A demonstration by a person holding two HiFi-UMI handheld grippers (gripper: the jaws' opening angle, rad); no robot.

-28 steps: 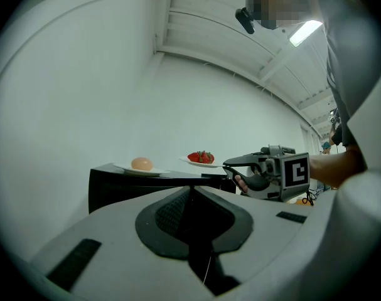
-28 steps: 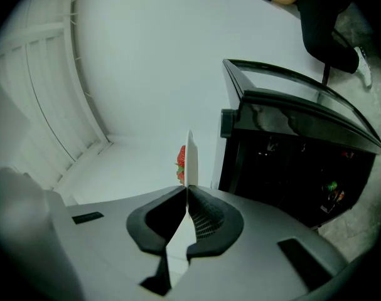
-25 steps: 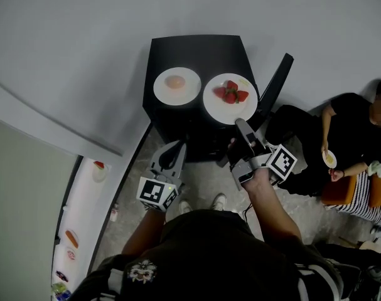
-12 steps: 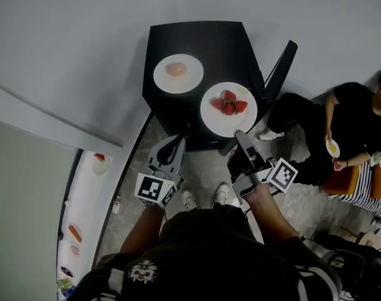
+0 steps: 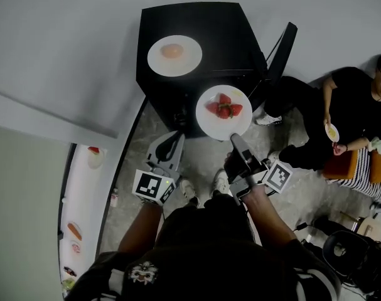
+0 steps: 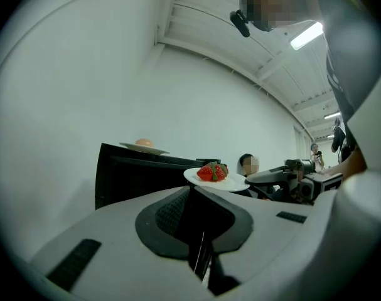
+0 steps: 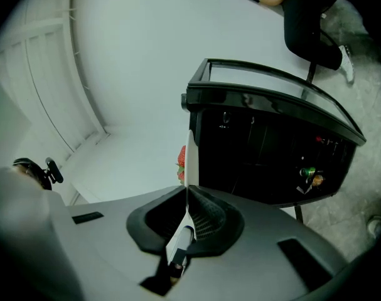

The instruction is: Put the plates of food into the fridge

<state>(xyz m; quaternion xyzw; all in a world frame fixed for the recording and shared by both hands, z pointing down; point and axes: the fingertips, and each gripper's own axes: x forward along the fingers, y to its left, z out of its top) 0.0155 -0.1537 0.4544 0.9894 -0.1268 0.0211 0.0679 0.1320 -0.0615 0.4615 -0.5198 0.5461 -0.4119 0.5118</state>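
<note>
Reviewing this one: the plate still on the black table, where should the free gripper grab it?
Probably its thin rim nearest the person, coming in level: the plate lies flat, food centred, rim bare. The left gripper is shut and empty.

A bare test lab: white walls (image 6: 83,93), ceiling strip lights (image 6: 306,35), lone black cabinet (image 5: 196,24), stocked fridge door (image 5: 83,193).

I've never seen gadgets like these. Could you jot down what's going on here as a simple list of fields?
right gripper: shut on the rim of the strawberry plate, held in the air in front of the black table
left gripper: shut, holding nothing
on the table: second plate with a pale orange food on it
bystander: seated person at the right of the head view
</note>
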